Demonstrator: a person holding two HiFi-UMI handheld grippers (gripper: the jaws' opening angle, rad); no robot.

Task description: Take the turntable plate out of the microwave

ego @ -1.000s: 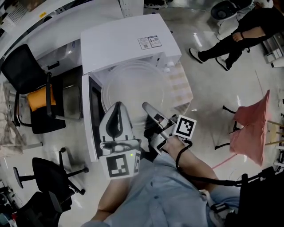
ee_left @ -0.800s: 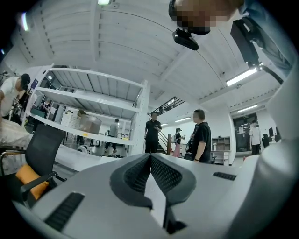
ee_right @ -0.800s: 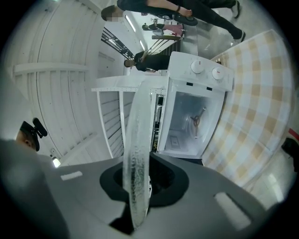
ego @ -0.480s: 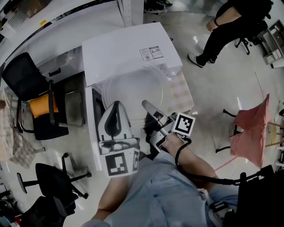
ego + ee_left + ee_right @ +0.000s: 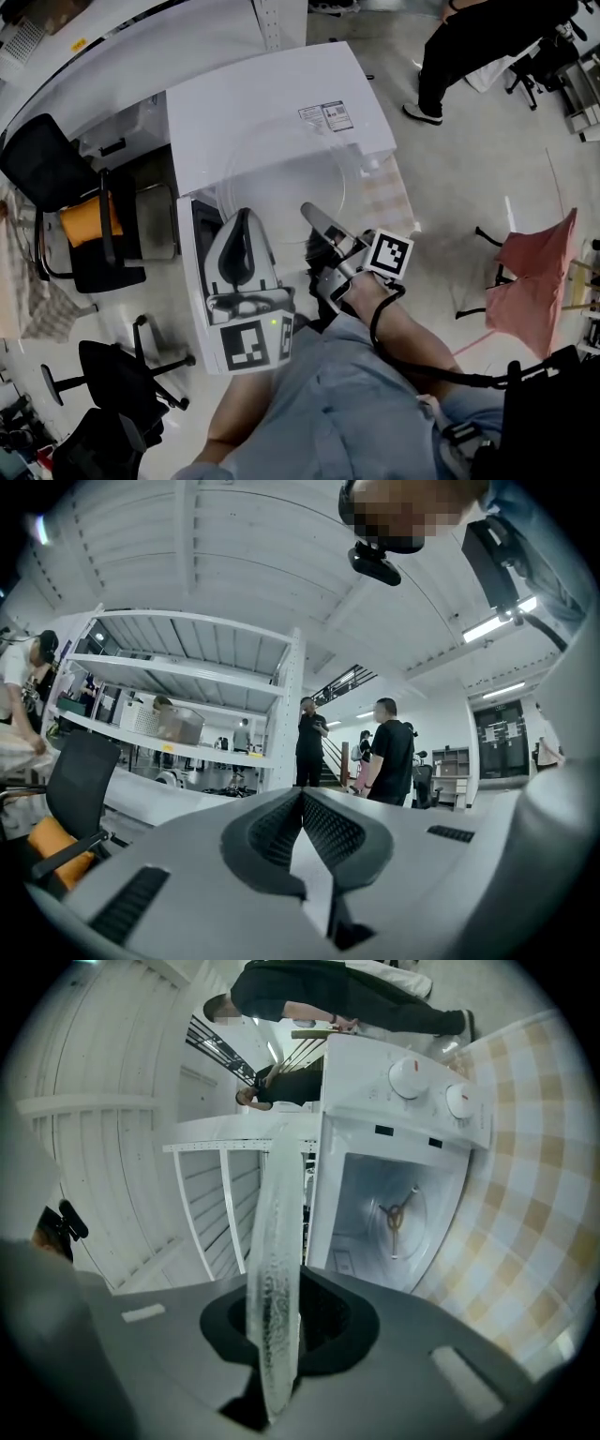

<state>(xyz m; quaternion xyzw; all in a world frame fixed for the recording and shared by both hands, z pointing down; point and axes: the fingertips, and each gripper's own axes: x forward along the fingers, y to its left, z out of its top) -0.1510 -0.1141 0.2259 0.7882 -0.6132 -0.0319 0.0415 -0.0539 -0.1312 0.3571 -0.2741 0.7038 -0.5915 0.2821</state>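
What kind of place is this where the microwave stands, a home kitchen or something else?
Probably a workshop or lab hall rather than a home: tall white metal shelves, black office chairs on a bare shiny floor, and several people standing about.

Light-blue shirt (image 5: 328,403) on me; my left gripper (image 5: 246,216) is white-grey with a green light (image 5: 273,322), my right gripper (image 5: 309,212) has a looping black cable (image 5: 379,347); both carry black-and-white marker cubes (image 5: 388,255).
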